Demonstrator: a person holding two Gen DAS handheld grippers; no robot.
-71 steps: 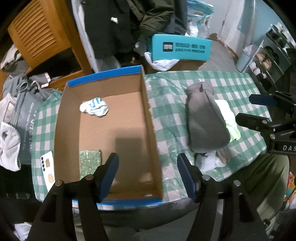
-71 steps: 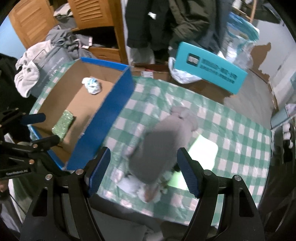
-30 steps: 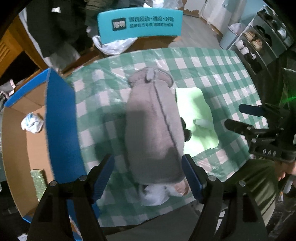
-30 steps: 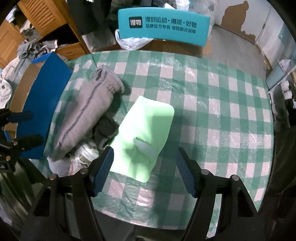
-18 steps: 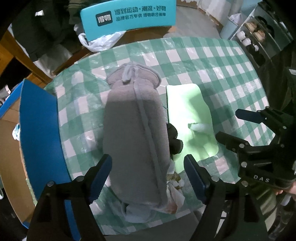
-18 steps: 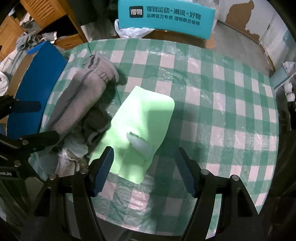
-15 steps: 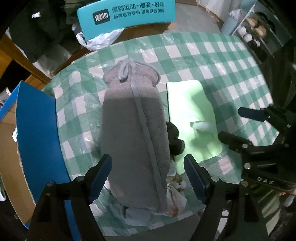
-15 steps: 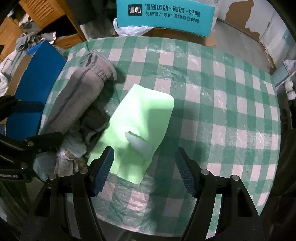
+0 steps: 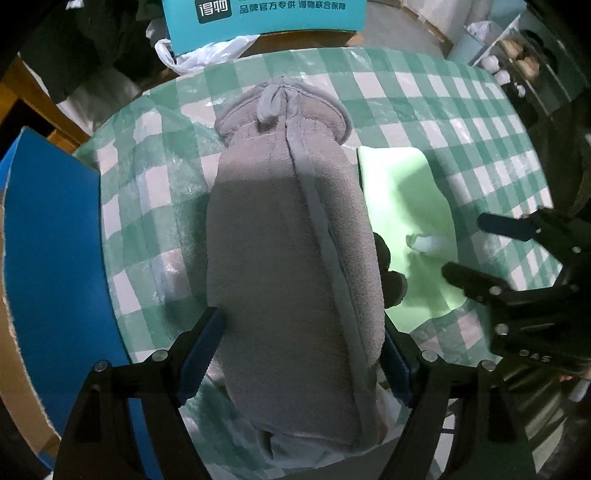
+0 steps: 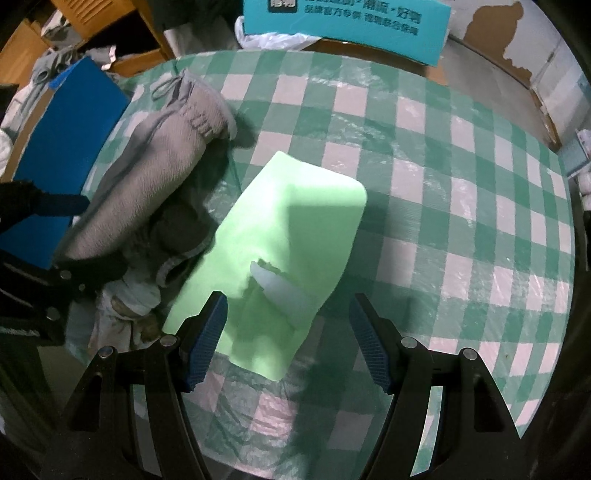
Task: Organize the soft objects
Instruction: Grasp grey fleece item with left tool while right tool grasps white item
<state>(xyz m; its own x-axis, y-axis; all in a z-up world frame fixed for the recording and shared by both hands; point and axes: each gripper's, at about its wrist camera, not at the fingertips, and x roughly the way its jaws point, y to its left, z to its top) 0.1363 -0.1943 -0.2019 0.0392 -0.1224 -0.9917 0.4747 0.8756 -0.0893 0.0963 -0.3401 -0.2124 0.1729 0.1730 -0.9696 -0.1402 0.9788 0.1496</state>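
A grey fleece garment (image 9: 291, 258) lies rolled lengthwise on the green checked tablecloth (image 9: 424, 96). My left gripper (image 9: 301, 350) is open, its fingers either side of the garment's near end. A light green cloth (image 10: 288, 236) lies to its right with a small white piece (image 10: 277, 284) on it. My right gripper (image 10: 290, 332) is open, straddling the green cloth's near part. The grey garment also shows in the right wrist view (image 10: 147, 177). A dark item (image 9: 391, 280) and pale crumpled pieces (image 10: 129, 295) lie between the garment and the cloth.
A blue-sided cardboard box (image 9: 51, 258) stands left of the garment. A teal box (image 10: 347, 26) and a white plastic bag (image 9: 199, 55) sit beyond the table's far edge. Shelves (image 9: 517, 62) stand at the right.
Both grippers have moved lower and closer: the left around the grey garment's near end, the right over the green cloth. Both have stayed open.
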